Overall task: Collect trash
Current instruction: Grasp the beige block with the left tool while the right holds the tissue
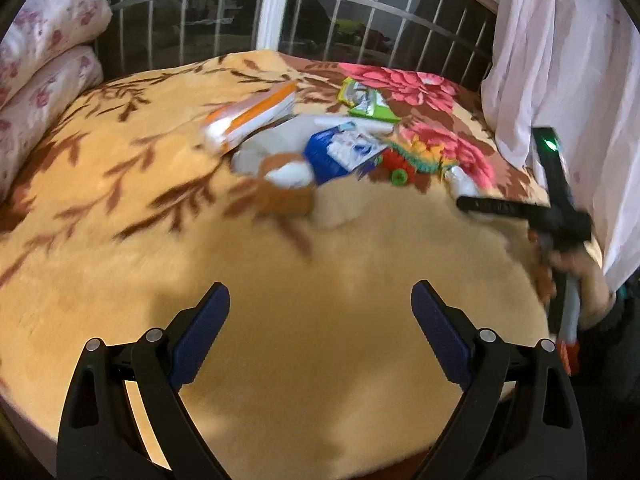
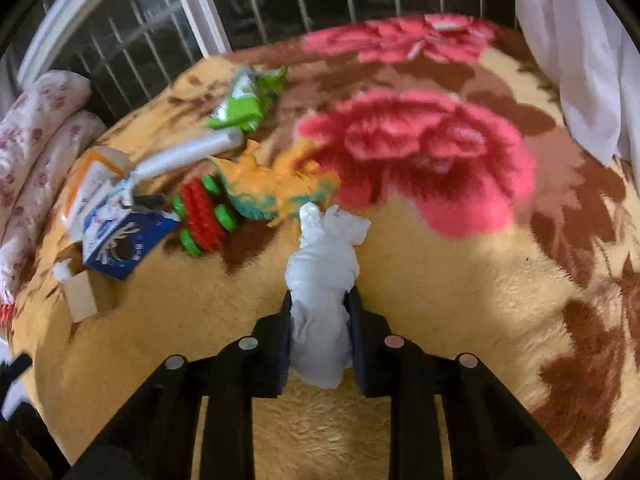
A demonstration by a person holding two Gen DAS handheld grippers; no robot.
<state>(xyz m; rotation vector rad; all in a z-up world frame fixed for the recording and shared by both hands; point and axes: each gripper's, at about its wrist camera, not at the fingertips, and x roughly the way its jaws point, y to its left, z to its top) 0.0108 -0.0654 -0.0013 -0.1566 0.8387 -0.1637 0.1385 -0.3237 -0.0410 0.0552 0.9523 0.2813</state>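
Observation:
My right gripper is shut on a crumpled white tissue and holds it just above the blanket. Beyond it lies a heap of trash: a blue-and-white carton, a green wrapper, an orange-and-white box, a white tube and a yellow wrapper. In the left wrist view my left gripper is open and empty over the bare blanket, well short of the carton, orange box and green wrapper. The right gripper's body shows at the right.
A red and green spiky roller lies beside the carton. The floral fleece blanket covers the bed. Pink-flowered pillows are stacked at the left. A barred window stands behind and a white curtain hangs at the right.

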